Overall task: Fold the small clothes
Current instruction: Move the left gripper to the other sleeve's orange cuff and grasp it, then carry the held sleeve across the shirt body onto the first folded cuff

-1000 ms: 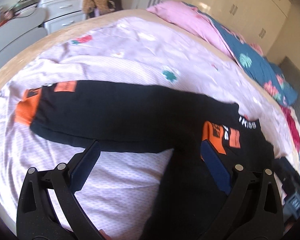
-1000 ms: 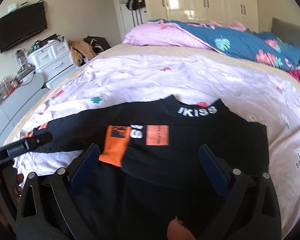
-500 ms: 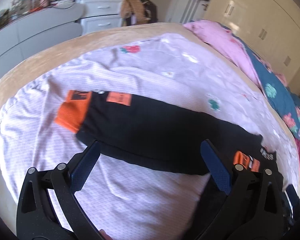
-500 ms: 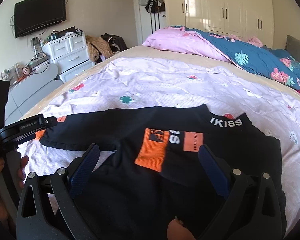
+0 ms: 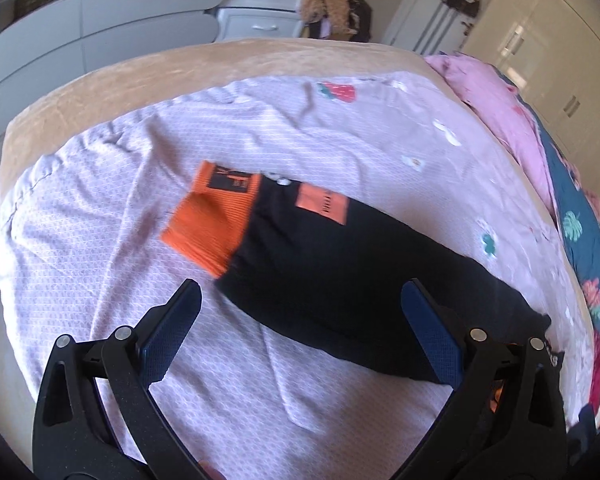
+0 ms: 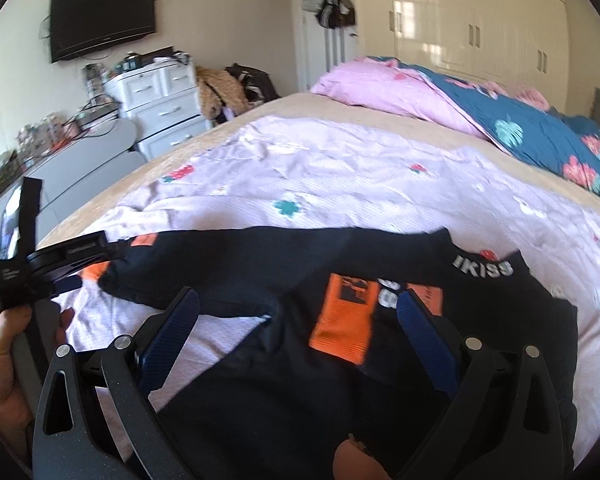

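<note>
A small black top point(image 6: 440, 344) with orange cuffs lies flat on the lilac bedspread point(image 6: 340, 176). One sleeve is folded across its chest, its orange cuff point(image 6: 344, 320) showing there. The other sleeve point(image 5: 340, 276) stretches out to the left and ends in an orange cuff point(image 5: 212, 220). My left gripper point(image 5: 300, 304) hovers open over that outstretched sleeve, nothing between its fingers. In the right wrist view the left gripper point(image 6: 66, 258) appears at the far left, held by a hand point(image 6: 4, 356). My right gripper point(image 6: 298, 312) stands open above the top's body.
Pink and blue floral bedding point(image 6: 480, 108) is heaped at the far side of the bed. White drawers point(image 6: 160, 96) and a grey desk point(image 5: 100, 20) stand beyond the bed's foot. The bed's beige edge point(image 5: 140, 76) curves past the bedspread.
My left gripper has swung left along the outstretched sleeve toward its orange cuff. The right gripper has lifted and tilted a little; the top itself has not moved.
</note>
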### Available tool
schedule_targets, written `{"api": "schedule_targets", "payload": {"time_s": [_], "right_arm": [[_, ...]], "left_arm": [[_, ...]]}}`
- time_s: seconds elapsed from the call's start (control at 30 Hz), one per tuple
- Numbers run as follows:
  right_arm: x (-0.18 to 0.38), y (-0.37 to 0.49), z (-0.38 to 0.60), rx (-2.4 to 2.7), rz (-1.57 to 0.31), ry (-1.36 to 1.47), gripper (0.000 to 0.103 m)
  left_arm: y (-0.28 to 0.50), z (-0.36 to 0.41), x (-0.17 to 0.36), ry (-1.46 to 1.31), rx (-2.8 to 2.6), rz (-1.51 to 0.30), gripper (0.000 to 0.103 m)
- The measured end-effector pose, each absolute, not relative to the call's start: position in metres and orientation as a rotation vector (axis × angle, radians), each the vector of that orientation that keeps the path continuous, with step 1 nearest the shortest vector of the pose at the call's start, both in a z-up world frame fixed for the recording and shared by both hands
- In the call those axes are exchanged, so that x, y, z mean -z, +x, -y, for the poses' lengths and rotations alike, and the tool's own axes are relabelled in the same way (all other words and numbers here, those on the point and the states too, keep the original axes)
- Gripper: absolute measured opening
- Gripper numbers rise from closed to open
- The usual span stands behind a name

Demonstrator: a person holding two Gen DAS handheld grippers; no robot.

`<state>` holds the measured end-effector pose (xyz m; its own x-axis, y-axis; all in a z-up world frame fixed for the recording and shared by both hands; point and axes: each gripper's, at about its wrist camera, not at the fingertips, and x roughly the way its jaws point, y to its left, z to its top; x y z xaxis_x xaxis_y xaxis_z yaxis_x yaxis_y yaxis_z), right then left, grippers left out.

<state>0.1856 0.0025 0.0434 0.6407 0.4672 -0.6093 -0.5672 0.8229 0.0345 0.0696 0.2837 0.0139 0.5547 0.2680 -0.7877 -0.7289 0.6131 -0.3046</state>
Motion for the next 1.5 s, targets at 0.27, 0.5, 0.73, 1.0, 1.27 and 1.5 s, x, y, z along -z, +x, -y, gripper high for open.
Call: {"api": "schedule_targets", "payload": {"time_s": [0.27,0.5,0.73,1.0,1.27,1.5], "right_arm": [[-0.035,0.179,-0.027,-0.652,-0.674,-0.203,0.099],[-0.027,0.182,-0.024,-0.639,-0.698,-0.19,0.098],[-0.021,0.189,-0.017,-0.615,-0.709,-0.186,0.098],[-0.02,0.199,0.004,-0.569,-0.719,-0.134,0.098],[-0.024,0.206,0.035,-0.512,-0.709,-0.072,0.098],[-0.027,0.208,0.067,-0.463,-0.714,0.014,0.098]], "left_arm": [[0.069,-0.314,0.009,-0.786,-0.647,-0.788,0.094],[0.068,-0.33,0.011,-0.83,-0.611,-0.702,0.053],[0.065,-0.333,0.002,-0.828,-0.573,-0.642,0.004],[0.06,-0.31,-0.042,-0.792,-0.462,-0.512,0.003],[0.06,-0.288,-0.068,-0.768,-0.379,-0.448,0.003],[0.067,-0.269,-0.084,-0.736,-0.319,-0.412,0.003]]}}
